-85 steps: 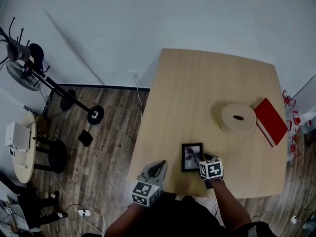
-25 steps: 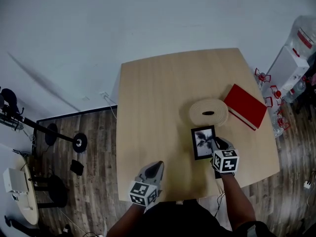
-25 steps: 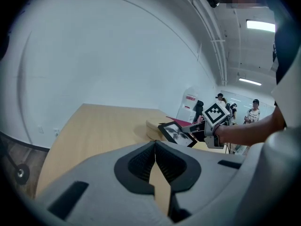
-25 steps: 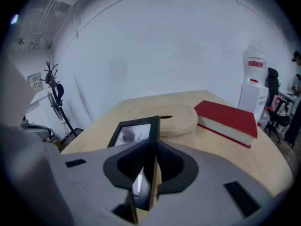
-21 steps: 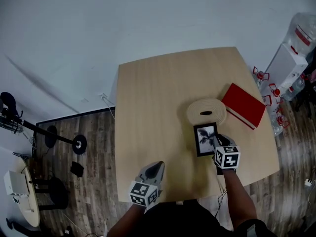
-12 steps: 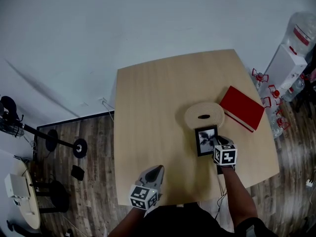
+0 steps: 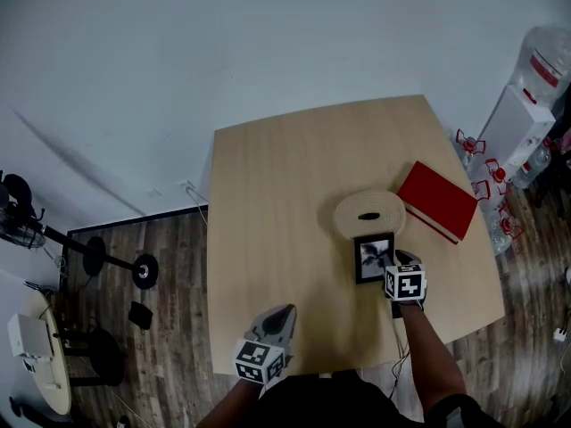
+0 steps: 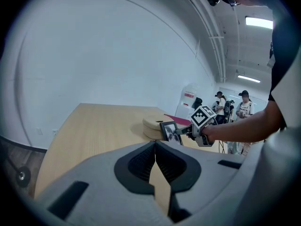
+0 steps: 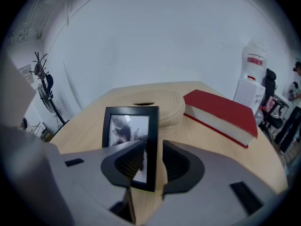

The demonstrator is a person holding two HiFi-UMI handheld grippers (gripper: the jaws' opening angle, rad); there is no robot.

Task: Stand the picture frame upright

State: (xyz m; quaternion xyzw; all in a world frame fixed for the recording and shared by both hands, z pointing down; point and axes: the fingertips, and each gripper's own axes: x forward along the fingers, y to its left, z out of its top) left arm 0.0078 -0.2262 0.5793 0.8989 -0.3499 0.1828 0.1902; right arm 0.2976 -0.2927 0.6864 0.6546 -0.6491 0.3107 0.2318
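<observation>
The black picture frame (image 7: 374,257) stands upright on the wooden table (image 7: 277,194), just in front of a round woven mat (image 7: 368,212). Its photo faces my right gripper (image 9: 151,161). That gripper's jaws are opening. The frame's right edge (image 9: 151,140) sits between them, with a gap showing at the right pad. In the head view the right gripper (image 7: 391,264) is at the frame's near right side. The left gripper view shows the frame (image 8: 170,131) tilted slightly back. My left gripper (image 7: 284,312) hangs shut over the table's front edge, empty, and in its own view its pads (image 8: 154,147) meet.
A red book (image 7: 437,201) lies right of the mat, near the table's right edge. A water dispenser (image 7: 526,105) stands beyond that edge. A fan stand (image 7: 89,252) is on the floor at the left. People (image 8: 244,109) stand far behind the table.
The frame has gone from lying flat near the front edge to standing by the mat, carried there by my right gripper. The left gripper has stayed at the front edge.
</observation>
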